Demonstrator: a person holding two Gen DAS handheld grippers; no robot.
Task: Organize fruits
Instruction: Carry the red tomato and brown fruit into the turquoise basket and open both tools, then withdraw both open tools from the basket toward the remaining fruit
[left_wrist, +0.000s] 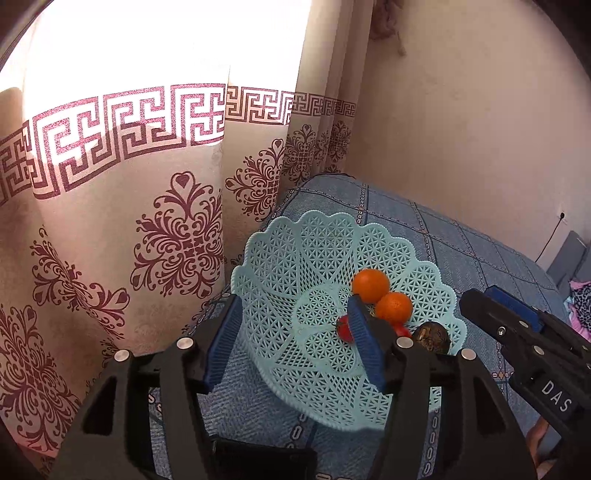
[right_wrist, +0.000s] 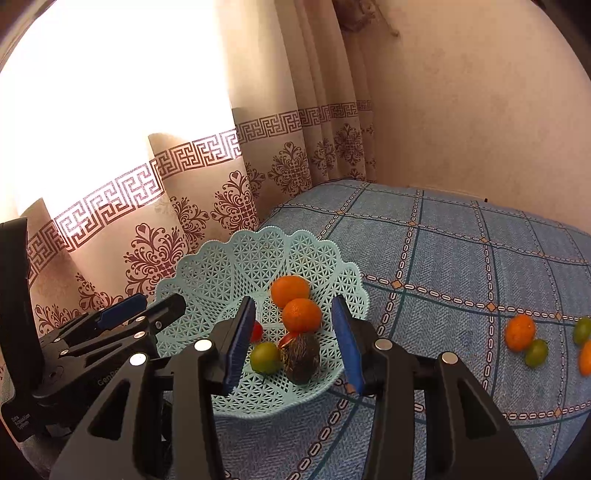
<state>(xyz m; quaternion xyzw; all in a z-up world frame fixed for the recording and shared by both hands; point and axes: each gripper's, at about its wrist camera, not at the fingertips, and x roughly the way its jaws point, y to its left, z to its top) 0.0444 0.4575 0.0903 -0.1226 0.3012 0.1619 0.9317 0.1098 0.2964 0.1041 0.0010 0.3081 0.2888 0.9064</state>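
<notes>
Bedspread (right_wrist: 443, 258) (blue check) meets curtain (right_wrist: 221, 206); wall (right_wrist: 480, 110) perhaps stained.

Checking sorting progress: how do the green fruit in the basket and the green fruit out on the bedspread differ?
The green fruit in the basket lies beside a dark fruit, between the right gripper fingers. The green fruit on the bedspread lies on the blue cloth, beside an orange, outside the basket. Both are small, round and green.
</notes>
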